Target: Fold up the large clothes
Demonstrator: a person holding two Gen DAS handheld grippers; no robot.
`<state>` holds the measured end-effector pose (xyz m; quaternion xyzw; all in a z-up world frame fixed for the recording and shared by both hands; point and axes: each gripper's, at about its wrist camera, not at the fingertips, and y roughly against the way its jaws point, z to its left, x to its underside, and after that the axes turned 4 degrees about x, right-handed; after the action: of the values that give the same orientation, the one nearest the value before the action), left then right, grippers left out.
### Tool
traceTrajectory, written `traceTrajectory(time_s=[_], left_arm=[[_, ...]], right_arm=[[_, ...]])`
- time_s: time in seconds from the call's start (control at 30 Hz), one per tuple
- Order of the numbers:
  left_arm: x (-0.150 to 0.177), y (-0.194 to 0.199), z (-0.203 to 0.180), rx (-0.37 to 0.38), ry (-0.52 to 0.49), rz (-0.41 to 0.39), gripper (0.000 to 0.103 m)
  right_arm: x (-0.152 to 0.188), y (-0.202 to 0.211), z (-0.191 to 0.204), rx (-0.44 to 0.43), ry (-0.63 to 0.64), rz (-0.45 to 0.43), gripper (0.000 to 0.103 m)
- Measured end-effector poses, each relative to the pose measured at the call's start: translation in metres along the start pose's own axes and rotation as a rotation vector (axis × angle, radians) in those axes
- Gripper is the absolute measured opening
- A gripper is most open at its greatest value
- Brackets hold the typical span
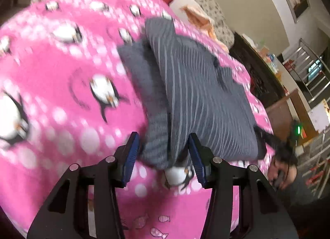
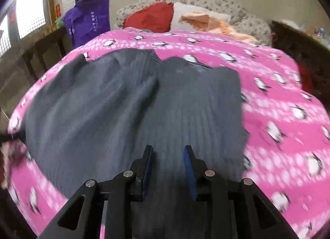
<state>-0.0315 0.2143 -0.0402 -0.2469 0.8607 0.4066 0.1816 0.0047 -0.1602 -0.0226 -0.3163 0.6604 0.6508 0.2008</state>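
pink penguin blanket [image 2: 278, 86] covers one bed; one grey ribbed sweater [image 2: 127, 102] lies on it, blanket showing all around. left gripper [image 1: 164, 152] and right gripper [image 2: 168, 163], jaws apart, over its edges.

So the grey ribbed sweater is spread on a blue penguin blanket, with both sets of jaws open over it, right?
Not quite: the blanket is pink, not blue, as the right wrist view shows plainly. The rest holds: the grey ribbed sweater lies on it, printed penguins and all, and both the left gripper and the right gripper have their jaws open over the sweater.
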Motion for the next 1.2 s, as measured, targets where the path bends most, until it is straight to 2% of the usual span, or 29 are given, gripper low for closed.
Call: traceTrajectory(time_s=[0.07,0.17,0.3,0.37,0.4,0.43,0.47,0.5,0.6,0.67,0.73,0.83,0.9,0.93,1.0,1.07,1.13,1.2], left_arm=[[-0.017,0.007,-0.005,-0.028,0.003,-0.037,0.048],[-0.046,0.004,-0.016,-0.037,-0.019,-0.063,0.059],[-0.066,-0.03,-0.033,-0.079,-0.059,-0.003,0.062],[-0.065,-0.047,-0.032,-0.142,-0.067,0.036,0.062],[-0.061,-0.057,-0.025,-0.221,-0.067,0.052,0.062],[-0.056,-0.062,-0.018,-0.258,-0.048,0.062,0.065],[-0.053,-0.066,-0.005,-0.245,0.007,0.065,0.065],[-0.051,-0.063,0.001,-0.216,0.035,0.032,0.065],[-0.058,-0.063,0.008,-0.192,0.079,0.013,0.066],[-0.066,-0.069,0.011,-0.162,0.089,0.025,0.074],[-0.074,-0.077,0.012,-0.103,0.092,0.043,0.088],[-0.081,-0.085,0.006,0.041,0.075,0.119,0.087],[-0.077,-0.083,-0.012,0.094,-0.001,0.165,0.087],[-0.075,-0.08,-0.019,0.076,-0.049,0.167,0.087],[-0.076,-0.081,-0.024,-0.011,-0.12,0.162,0.087],[-0.083,-0.085,-0.013,-0.082,-0.104,0.149,0.087],[-0.09,-0.088,-0.003,-0.078,-0.089,0.136,0.086],[-0.099,-0.093,-0.006,-0.112,-0.098,0.138,0.086]], right_arm=[[0.009,0.006,-0.012,0.011,-0.037,-0.03,0.028],[0.013,0.003,-0.022,0.017,-0.077,-0.035,0.029],[0.02,-0.012,-0.018,0.038,-0.082,-0.02,0.033],[0.024,-0.013,-0.011,0.068,-0.056,-0.032,0.035],[0.024,-0.014,-0.009,0.077,-0.049,-0.033,0.036],[0.025,-0.014,-0.009,0.079,-0.046,-0.035,0.036],[0.025,-0.015,-0.01,0.075,-0.049,-0.037,0.036],[0.026,-0.015,-0.01,0.071,-0.054,-0.038,0.037],[0.027,-0.016,-0.012,0.066,-0.064,-0.04,0.038],[0.027,-0.017,-0.011,0.074,-0.058,-0.04,0.039],[0.028,-0.017,-0.009,0.077,-0.055,-0.04,0.039],[0.028,-0.016,-0.009,0.073,-0.06,-0.042,0.039],[0.028,-0.016,-0.008,0.074,-0.061,-0.043,0.039],[0.028,-0.016,-0.009,0.075,-0.06,-0.043,0.04],[0.028,-0.017,-0.008,0.08,-0.057,-0.043,0.04],[0.028,-0.018,-0.008,0.083,-0.055,-0.041,0.041],[0.028,-0.018,-0.009,0.084,-0.059,-0.04,0.043],[0.028,-0.018,-0.01,0.083,-0.066,-0.038,0.044]])
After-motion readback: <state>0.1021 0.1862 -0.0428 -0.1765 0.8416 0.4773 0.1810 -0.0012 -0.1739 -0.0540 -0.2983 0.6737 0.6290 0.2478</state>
